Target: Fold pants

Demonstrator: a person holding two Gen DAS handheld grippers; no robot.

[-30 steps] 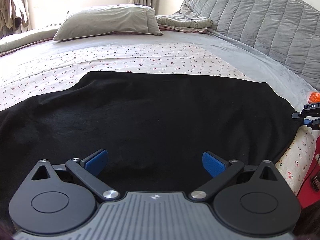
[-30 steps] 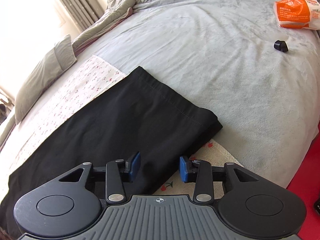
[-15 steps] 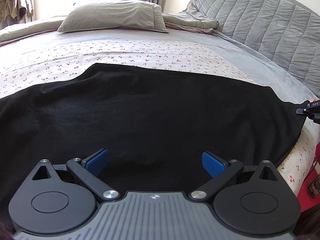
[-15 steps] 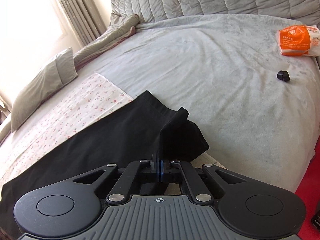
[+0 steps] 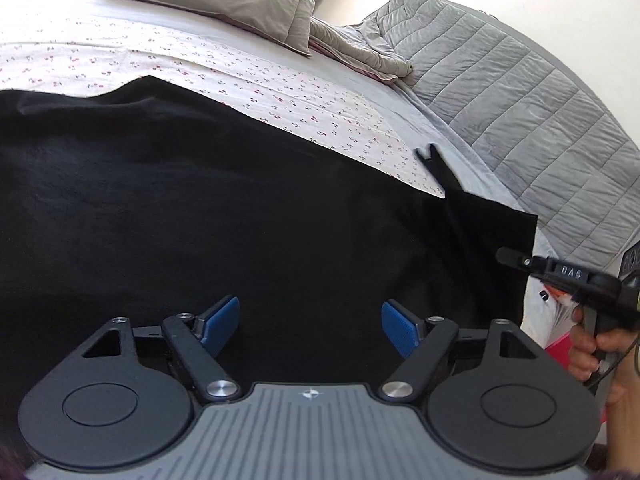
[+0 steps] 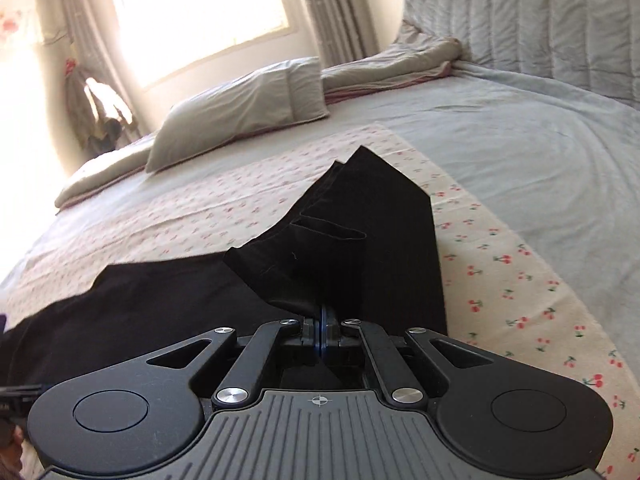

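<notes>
Black pants (image 5: 240, 208) lie spread across the bed. My left gripper (image 5: 310, 322) is open, its blue pads (image 5: 218, 322) low over the near edge of the fabric, holding nothing. My right gripper (image 6: 323, 332) is shut on the leg end of the pants (image 6: 360, 232) and holds that end lifted and bunched above the bed. In the left wrist view the right gripper (image 5: 516, 258) shows at the right edge, with the raised cloth peaking behind it.
The pants lie on a cherry-print sheet (image 6: 520, 280) over a grey blanket (image 6: 540, 140). A grey pillow (image 6: 248, 104) and a folded quilt (image 6: 392, 68) lie at the far side. A padded grey headboard (image 5: 520, 88) curves along the right.
My right gripper closed on the leg end of the pants and has lifted it, swinging towards the pillow side. My left gripper stayed open and turned to the right.
</notes>
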